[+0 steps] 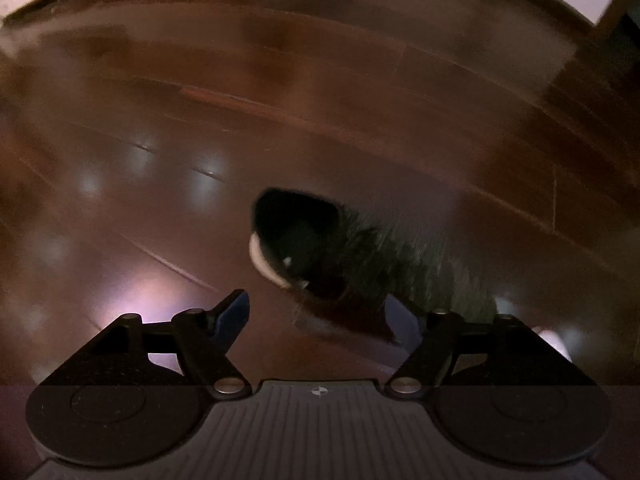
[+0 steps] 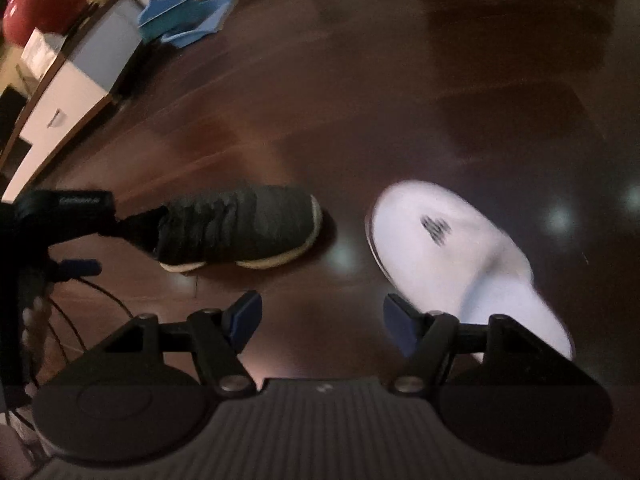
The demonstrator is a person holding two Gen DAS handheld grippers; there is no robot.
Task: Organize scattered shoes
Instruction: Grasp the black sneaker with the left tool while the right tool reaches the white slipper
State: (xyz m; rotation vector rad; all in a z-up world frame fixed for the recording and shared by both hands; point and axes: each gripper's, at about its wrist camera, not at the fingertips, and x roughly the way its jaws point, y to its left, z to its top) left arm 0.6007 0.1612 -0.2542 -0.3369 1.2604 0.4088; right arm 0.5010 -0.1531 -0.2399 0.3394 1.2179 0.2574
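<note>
Jaws wide on both my grippers, left gripper and right gripper, above the dark wooden floor: black knit sneaker beside white slipper, blue dustpan beyond

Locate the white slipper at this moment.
In the right wrist view, the white slipper lies on the wooden floor, right of the dark sneaker.

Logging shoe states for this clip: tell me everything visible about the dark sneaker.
The dark sneaker lies upright on the wooden floor, toe toward the white slipper but apart from it. It has a black-grey knit-looking upper, dark laces and an off-white sole. The left gripper reaches its heel end; contact is unclear. In the left wrist view it is blurred.
</note>
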